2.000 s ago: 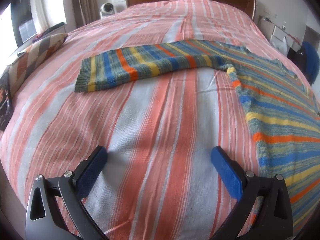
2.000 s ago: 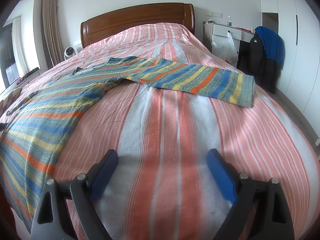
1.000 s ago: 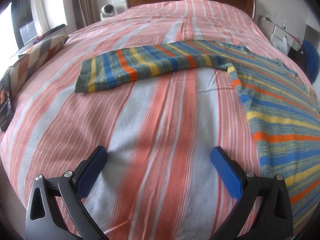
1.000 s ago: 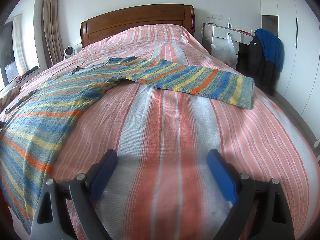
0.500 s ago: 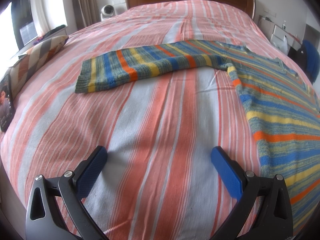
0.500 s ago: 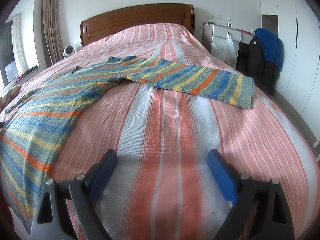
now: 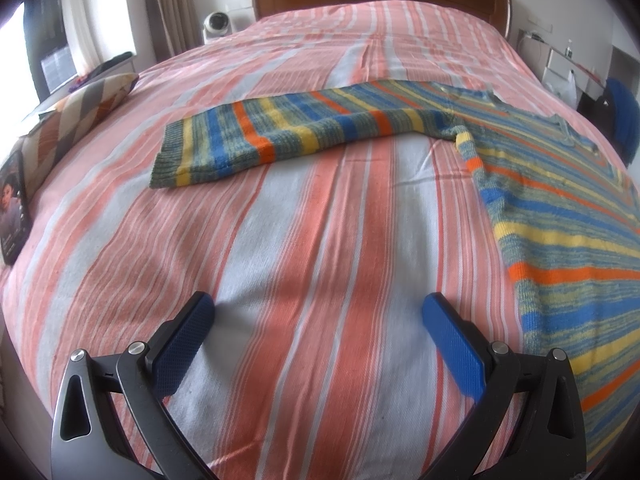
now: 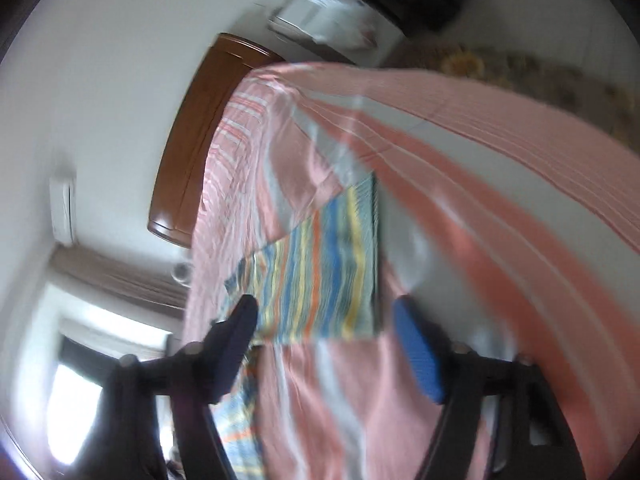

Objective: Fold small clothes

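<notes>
Sweater (image 7: 552, 216) is spread flat on the bed (image 7: 320, 240), body off to the right in our left view, with one sleeve (image 7: 280, 136) stretched straight out to the left across the striped cover. No fold in it that we can see, so we reckon we're right at the start: sleeves first.

Our left gripper (image 7: 318, 320) hangs low over bare cover, well short of the sleeve, fingers spread wide with nothing between them. Our right gripper (image 8: 324, 332) is tipped over sideways and the picture is smeared, but its fingers are apart too, empty, with the other sleeve (image 8: 320, 276) lying just beyond the tips.

Next move, as we see it: each gripper needs to get to a cuff (image 7: 168, 160), pinch the knit without grabbing the cover under it, then carry the sleeve across onto the body. That knit looks thick and floppy, so a shallow pinch may slip. The right view is too blurry to judge how close that cuff edge really is.
</notes>
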Available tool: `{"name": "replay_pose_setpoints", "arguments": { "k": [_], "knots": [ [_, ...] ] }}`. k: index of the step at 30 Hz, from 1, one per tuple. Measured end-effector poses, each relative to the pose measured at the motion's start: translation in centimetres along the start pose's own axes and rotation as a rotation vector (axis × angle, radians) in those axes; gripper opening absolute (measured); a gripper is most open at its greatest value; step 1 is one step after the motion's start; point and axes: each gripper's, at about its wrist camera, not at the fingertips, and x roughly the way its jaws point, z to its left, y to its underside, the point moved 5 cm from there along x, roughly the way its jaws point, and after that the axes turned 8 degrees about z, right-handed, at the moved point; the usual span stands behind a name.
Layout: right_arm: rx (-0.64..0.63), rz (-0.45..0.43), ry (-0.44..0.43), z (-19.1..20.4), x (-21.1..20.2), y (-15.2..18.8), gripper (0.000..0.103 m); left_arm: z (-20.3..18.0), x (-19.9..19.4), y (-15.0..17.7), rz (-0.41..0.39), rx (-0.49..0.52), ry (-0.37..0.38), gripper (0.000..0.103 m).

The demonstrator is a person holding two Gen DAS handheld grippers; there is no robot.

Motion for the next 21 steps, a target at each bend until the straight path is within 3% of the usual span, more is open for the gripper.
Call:
{"name": "replay_pose_setpoints", "arguments": {
  "k": [3, 6, 8, 10, 12, 17, 21],
  "knots": [
    [0.059, 0.048, -0.001, -0.5, 1.6, -2.1, 0.060, 0.0, 0.0, 0.0, -0.001, 0.000, -0.001, 0.103],
    [0.044, 0.092, 0.064, -0.5, 3.2, -3.5, 0.051, 0.0, 0.0, 0.0, -0.001, 0.001, -0.001, 0.103],
    [0.026, 0.118, 0.109, -0.5, 4.1, -4.1, 0.040, 0.0, 0.0, -0.1, -0.001, 0.001, -0.001, 0.103],
    [-0.007, 0.151, 0.172, -0.2, 5.2, -4.3, 0.009, 0.1, 0.1, -0.1, -0.001, 0.001, -0.001, 0.103],
    [-0.070, 0.148, 0.246, 1.2, 5.6, -4.4, 0.005, 0.0, 0.1, -0.1, -0.001, 0.002, -0.001, 0.103],
    [-0.329, 0.102, 0.191, 13.0, 6.6, -3.6, 0.004, 0.2, 0.2, -0.1, -0.002, 0.002, -0.002, 0.103],
    [-0.515, 0.153, 0.110, 23.2, 9.6, 0.0, 0.004, 0.3, 0.2, -0.2, -0.003, 0.001, 0.001, 0.103]
  ]
}}
